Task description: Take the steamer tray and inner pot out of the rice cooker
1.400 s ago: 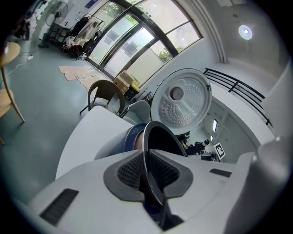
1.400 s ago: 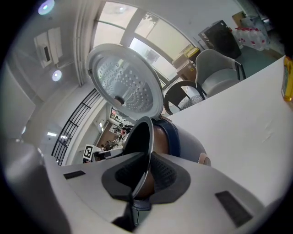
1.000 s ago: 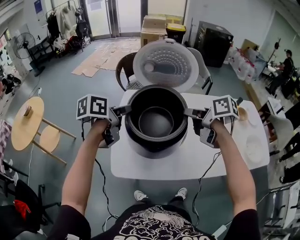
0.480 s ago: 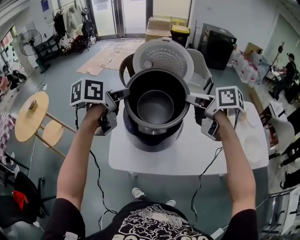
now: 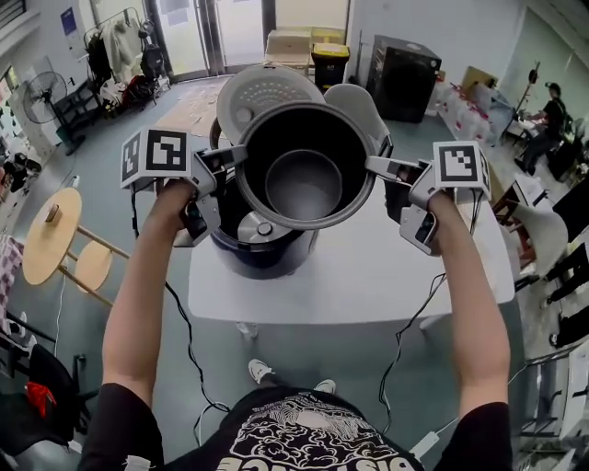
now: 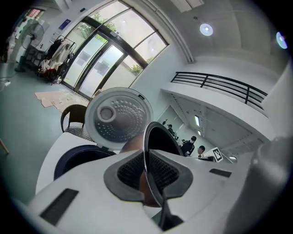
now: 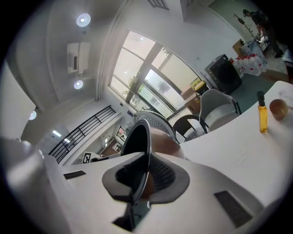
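Grip on inner pot (image 5: 306,166) checked: found lifted clear above rice cooker (image 5: 248,244) on desk (image 5: 368,276), cooker at 7 o'clock beneath. Noted left claw (image 5: 236,156) clamped on rim at 9 o'clock, right claw (image 5: 377,166) at 3 o'clock. Judged opposed holds chosen to keep pot level. Found lid (image 5: 262,92) open at 12 o'clock.

No legible txt anywhere. Blue wall sign (image 5: 69,20): too small to read. Shirt print (image 5: 308,440): swirly b/w shapes, no letters I can make out (marker cubes (image 5: 156,155) carry only b/w square codes, no chars).
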The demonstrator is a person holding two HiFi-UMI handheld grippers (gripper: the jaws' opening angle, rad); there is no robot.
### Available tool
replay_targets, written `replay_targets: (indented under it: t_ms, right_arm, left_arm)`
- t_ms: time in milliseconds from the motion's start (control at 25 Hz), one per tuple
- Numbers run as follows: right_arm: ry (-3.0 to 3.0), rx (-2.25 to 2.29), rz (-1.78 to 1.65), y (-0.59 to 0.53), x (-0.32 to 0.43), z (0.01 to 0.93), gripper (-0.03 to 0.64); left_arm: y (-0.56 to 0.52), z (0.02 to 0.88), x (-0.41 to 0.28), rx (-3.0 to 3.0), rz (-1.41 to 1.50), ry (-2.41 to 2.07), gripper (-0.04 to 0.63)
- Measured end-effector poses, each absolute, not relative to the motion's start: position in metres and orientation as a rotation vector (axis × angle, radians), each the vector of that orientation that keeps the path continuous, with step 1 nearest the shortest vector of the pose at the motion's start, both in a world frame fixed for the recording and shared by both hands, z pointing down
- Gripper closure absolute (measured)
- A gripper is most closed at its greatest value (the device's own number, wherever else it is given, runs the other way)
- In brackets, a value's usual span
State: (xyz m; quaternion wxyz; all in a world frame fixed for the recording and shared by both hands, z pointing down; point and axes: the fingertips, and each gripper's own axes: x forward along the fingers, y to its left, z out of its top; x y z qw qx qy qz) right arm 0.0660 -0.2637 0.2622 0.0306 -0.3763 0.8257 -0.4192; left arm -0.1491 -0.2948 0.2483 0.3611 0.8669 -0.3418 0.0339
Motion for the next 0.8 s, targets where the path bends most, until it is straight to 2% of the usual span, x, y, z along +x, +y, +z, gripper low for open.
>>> replay_targets:
  t_ms: [280,440,680,800]
  right_arm:
    - [2.454,-1.271,-1.273,-0.245,0.085,0.255,0.574]
    - [2.389,-1.336,-1.279,-0.207,0.134,0.26,0.574]
    - [2.309,-1.397,-1.292,-0.157,0.242,0.293,0.574]
    - [2.277,-1.413,-1.313,-0.146,0.271,0.299,0.574]
  left_arm:
    - [-0.295,0.243,-0.127,2.264,0.122,-0.777,0.552]
    - [-0.268,0.252,-0.075,2.266,0.16,-0.716,0.552]
    - [-0.231,0.286,0.038,2.267,0.205,-0.653,0.552]
    - [-0.225,0.291,0.069,2.261,0.227,-0.639,0.552]
